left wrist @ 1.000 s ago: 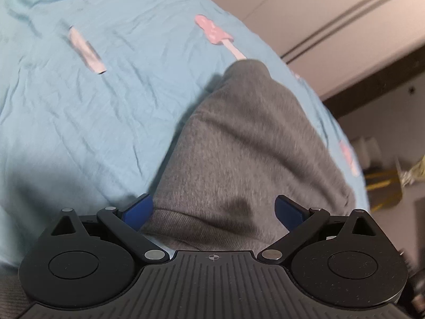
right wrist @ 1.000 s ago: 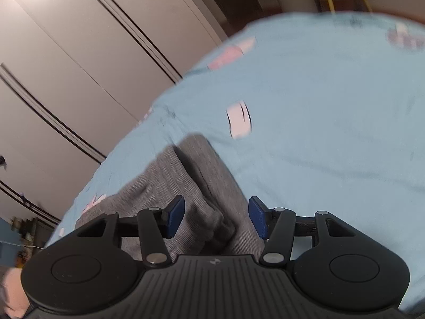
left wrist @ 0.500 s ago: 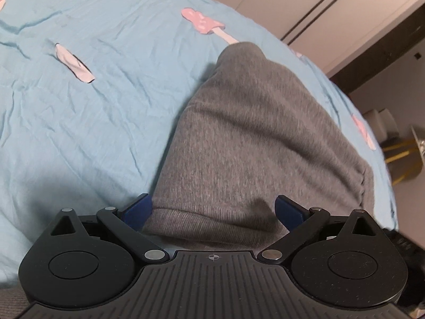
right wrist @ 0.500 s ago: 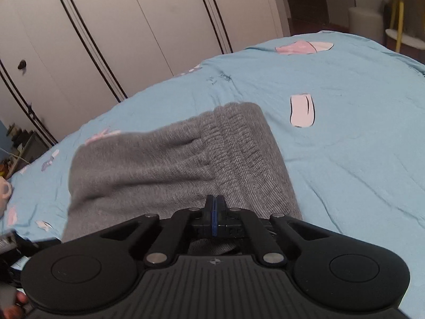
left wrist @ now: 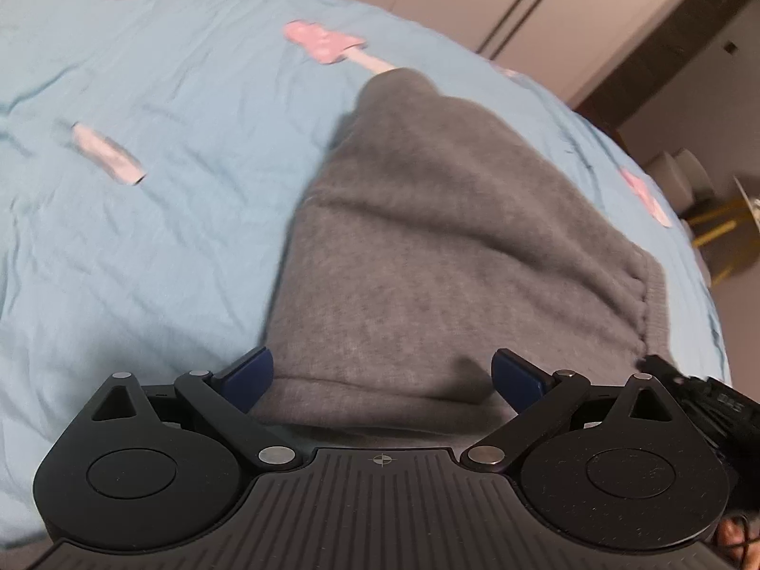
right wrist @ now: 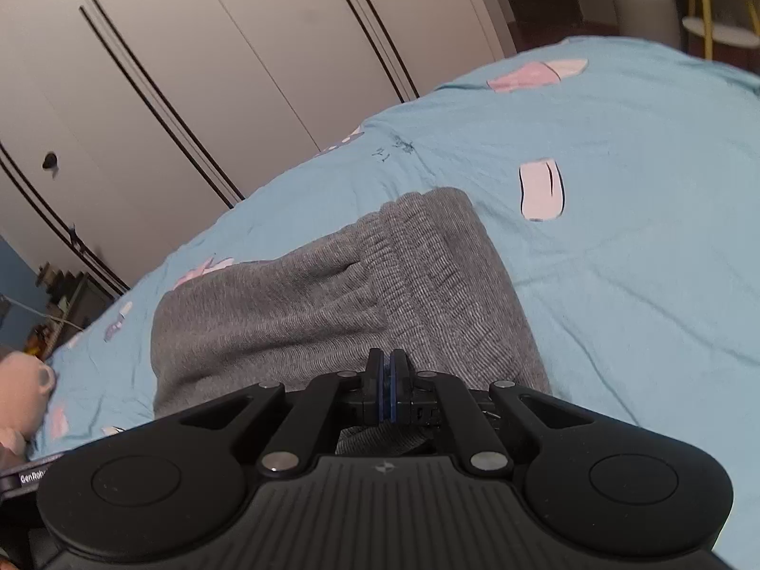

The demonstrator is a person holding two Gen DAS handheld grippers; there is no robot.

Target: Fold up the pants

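Grey sweatpants (left wrist: 451, 237) lie folded on a light blue bed sheet (left wrist: 142, 213). My left gripper (left wrist: 382, 375) is open, its blue pads (left wrist: 247, 375) wide apart on either side of the pants' near folded edge and clear of the cloth. In the right wrist view the pants (right wrist: 285, 313) stretch away to the left, with the ribbed waistband (right wrist: 441, 261) on the right. There my right gripper (right wrist: 389, 370) is shut at the waistband's near edge, and ribbed cloth bunches up just under its pads.
White wardrobe doors (right wrist: 190, 71) stand along the far side of the bed. A pink plush toy (right wrist: 23, 380) lies at the left edge. A yellow-legged stool (right wrist: 712, 33) stands beyond the bed's corner. Blue sheet (right wrist: 641, 285) stretches to the right of the pants.
My right gripper closed from open jaws around the waistband to shut on it. The left gripper stayed open and shifted slightly, so more of the pants shows.
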